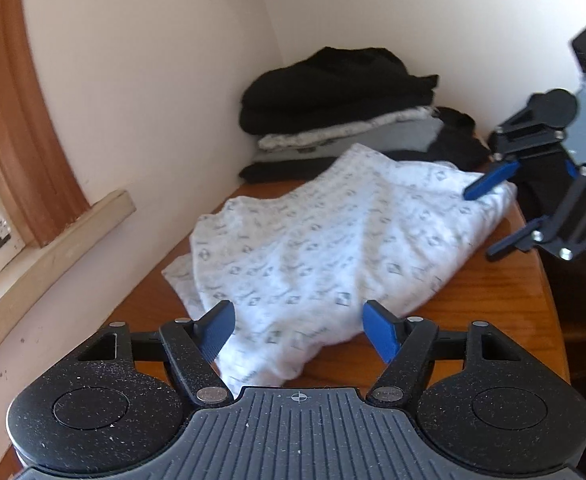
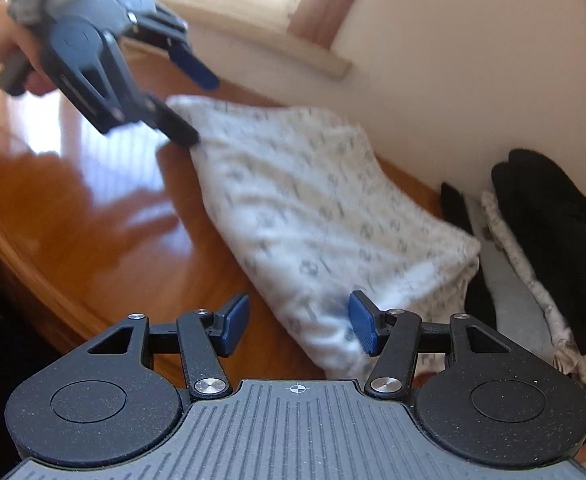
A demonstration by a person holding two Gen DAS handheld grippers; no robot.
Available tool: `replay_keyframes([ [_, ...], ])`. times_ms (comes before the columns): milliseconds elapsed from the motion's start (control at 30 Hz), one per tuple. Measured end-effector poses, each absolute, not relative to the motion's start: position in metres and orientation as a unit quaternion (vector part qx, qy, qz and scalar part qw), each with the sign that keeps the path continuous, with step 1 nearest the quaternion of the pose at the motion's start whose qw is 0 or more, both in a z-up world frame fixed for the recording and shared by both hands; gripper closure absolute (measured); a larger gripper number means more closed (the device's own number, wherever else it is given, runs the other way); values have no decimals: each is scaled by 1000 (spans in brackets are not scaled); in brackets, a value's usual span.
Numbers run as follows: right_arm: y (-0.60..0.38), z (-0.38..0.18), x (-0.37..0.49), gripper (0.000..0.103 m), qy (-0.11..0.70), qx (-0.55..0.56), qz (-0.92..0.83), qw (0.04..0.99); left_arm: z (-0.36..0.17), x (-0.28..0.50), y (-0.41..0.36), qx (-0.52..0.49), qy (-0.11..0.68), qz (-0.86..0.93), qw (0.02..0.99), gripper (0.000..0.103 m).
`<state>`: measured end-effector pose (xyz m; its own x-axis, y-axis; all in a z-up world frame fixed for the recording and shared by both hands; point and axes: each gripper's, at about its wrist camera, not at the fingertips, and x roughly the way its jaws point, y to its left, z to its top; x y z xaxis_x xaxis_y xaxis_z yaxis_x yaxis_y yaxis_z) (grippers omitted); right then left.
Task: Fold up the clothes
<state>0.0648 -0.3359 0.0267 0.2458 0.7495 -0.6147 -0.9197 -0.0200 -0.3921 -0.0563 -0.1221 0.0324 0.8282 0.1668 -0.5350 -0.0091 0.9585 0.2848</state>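
Behind white garment [image 1: 321,240], half-hidden dark stack [image 1: 333,96]

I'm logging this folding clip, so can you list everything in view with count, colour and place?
patterned garment: one, white with grey print, folded on the table.
clothes pile: one stack, black, grey and white, in the corner by the wall.
table: one, glossy orange-brown wood.
window sill: one, pale wood, along the wall.
left gripper: one, black with blue pads, open at the garment's near edge.
right gripper: one, black with blue pads, open at the garment's other end.
hand: one, holding the left gripper.
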Motion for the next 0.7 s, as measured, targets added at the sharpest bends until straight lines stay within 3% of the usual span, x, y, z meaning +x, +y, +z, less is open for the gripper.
replay_keyframes([
  [267,-330,14,62,49,35,-479,564,672,14,-47,-140,185,307,19,933,28],
  [333,-327,12,65,57,29,-498,554,667,8,-43,-140,202,314,25,927,28],
  [367,-326,13,66,73,29,-502,549,667,5,-41,-139,210,317,28,924,28],
  [400,-326,14,67,82,22,-504,545,670,3,-40,-138,215,317,30,923,28],
  [500,-327,33,75,88,22,-471,546,692,2,-36,-129,228,318,36,920,32],
  [600,-328,60,84,89,22,-431,551,714,3,-31,-123,255,322,24,912,61],
  [633,-327,66,86,89,18,-427,551,716,6,-31,-122,257,319,19,912,82],
  [700,-324,77,87,91,12,-430,548,717,25,-34,-120,261,308,18,915,89],
])
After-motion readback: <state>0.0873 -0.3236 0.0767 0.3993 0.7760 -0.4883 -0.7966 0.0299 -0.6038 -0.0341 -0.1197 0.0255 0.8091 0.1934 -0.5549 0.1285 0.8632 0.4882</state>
